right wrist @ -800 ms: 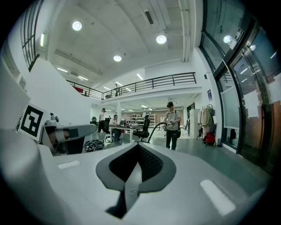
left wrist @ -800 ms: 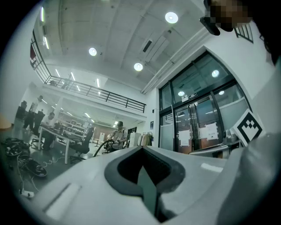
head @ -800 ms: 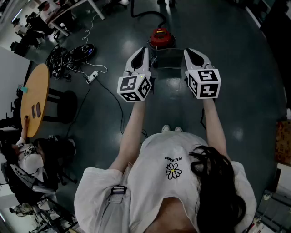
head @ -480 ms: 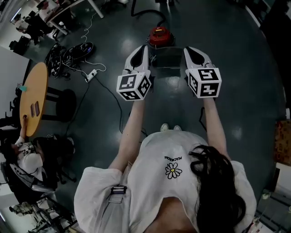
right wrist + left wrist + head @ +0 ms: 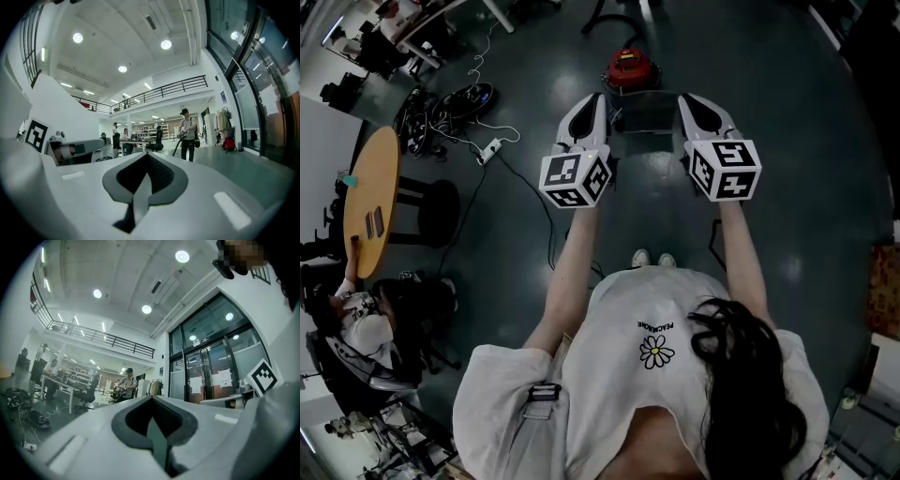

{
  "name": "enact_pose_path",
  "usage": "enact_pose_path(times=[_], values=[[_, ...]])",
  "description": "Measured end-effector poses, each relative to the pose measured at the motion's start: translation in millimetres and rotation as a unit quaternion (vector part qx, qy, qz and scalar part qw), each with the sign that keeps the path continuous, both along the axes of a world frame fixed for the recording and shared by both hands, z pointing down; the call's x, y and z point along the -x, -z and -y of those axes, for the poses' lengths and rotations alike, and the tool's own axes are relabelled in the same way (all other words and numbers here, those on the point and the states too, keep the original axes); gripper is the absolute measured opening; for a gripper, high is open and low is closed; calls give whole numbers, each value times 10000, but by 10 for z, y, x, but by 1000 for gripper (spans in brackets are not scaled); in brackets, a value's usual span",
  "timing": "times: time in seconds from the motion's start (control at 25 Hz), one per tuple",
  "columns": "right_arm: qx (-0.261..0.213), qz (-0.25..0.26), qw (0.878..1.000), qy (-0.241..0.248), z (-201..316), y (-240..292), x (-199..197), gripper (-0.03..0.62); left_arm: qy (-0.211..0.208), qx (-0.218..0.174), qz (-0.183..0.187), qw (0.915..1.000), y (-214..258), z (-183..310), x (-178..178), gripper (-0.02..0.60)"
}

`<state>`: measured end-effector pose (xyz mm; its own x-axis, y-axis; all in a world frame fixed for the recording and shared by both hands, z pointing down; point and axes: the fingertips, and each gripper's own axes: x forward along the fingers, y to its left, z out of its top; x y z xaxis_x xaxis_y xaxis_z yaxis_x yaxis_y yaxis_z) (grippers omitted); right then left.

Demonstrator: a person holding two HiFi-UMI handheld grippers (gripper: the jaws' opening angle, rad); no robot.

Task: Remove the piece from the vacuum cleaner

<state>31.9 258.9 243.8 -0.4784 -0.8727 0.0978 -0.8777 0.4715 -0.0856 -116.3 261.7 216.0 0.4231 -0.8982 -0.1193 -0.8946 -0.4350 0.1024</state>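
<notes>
Head view: the red vacuum cleaner (image 5: 630, 67) stands on the floor (image 5: 787, 141) just beyond the left tool (image 5: 594, 103) and right tool (image 5: 690, 103). Left gripper view: jaws pressed together, gripping nothing. Right gripper view: the same (closed, empty)

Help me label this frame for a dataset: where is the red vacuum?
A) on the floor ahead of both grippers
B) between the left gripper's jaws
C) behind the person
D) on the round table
A: in the head view the vacuum sits on the floor, just beyond the tips of the left gripper and the right gripper.
</notes>
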Motion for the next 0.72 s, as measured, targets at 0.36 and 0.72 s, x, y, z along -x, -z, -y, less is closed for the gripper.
enact_pose_path(times=[0.36, 0.72], values=[[355, 1680, 9840, 464, 23, -70, -367, 26, -79, 188, 100, 9997, -217, 18, -227, 0], [853, 1216, 9866, 671, 380, -551, -479, 26, 82, 581, 41, 9983, -632, 312, -239, 0]])
